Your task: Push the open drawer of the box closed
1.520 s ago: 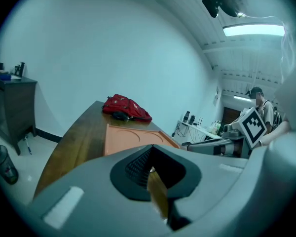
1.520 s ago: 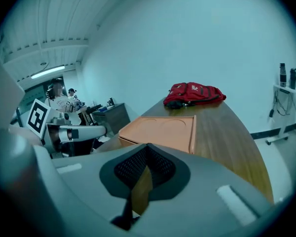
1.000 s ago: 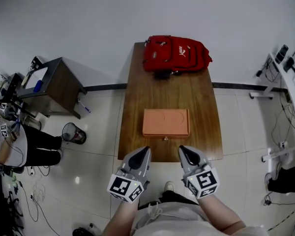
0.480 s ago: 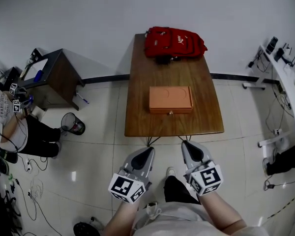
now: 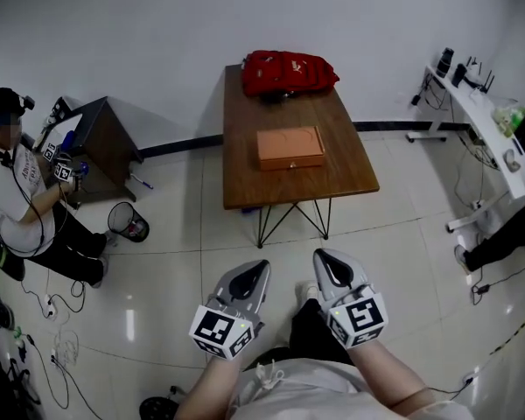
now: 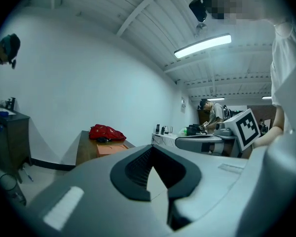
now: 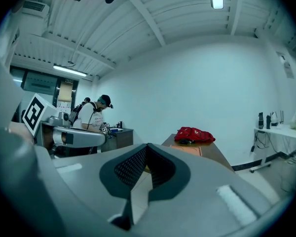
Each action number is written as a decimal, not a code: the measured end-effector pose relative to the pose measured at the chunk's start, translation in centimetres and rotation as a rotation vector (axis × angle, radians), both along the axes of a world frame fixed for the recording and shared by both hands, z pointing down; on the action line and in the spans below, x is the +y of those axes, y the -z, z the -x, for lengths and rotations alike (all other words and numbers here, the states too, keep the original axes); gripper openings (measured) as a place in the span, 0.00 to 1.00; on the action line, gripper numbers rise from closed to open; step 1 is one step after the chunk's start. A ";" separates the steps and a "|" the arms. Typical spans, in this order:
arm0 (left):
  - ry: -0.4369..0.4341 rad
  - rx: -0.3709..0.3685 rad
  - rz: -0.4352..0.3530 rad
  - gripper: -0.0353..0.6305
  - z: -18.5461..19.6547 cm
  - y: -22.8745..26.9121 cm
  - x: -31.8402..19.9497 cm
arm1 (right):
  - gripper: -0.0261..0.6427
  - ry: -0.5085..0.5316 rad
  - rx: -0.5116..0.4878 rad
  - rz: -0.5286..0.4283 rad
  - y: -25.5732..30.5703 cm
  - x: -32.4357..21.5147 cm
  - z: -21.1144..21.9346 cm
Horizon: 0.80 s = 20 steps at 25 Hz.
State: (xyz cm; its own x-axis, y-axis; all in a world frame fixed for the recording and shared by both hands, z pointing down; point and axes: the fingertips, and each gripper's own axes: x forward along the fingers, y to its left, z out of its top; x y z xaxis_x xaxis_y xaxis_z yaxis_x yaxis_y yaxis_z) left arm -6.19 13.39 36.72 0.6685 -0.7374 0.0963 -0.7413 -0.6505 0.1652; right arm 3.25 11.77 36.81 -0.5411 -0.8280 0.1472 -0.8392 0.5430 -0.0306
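Observation:
The orange box (image 5: 290, 147) lies on the wooden table (image 5: 245, 182), far ahead of both grippers. Its near face looks flush, with a small knob in the middle. Behind it at the table's far end lies a red backpack (image 5: 289, 73). My left gripper (image 5: 255, 269) and right gripper (image 5: 325, 261) hang side by side over the tiled floor, well short of the table, both shut with nothing between the jaws. The left gripper view shows its shut jaws (image 6: 153, 149) with the box (image 6: 111, 149) small in the distance. The right gripper (image 7: 147, 147) points toward the box (image 7: 187, 149) too.
A person (image 5: 22, 191) sits at the left beside a dark side table (image 5: 101, 143) and a waste bin (image 5: 127, 224). A white desk (image 5: 481, 125) with small items stands along the right. Black hairpin legs (image 5: 293, 221) show under the wooden table.
The view and both grippers have drawn back from the table. A second ago the grippers were at its near edge by the box; now they are over the floor, still shut.

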 end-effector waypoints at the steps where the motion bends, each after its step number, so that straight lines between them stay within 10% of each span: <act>1: -0.007 -0.003 0.000 0.06 0.0 -0.1 1.2 | 0.05 -0.005 0.004 -0.004 -0.1 1.3 0.1; 20: 0.022 -0.018 -0.065 0.06 0.3 2.6 7.5 | 0.05 0.016 0.061 -0.023 0.8 8.8 1.2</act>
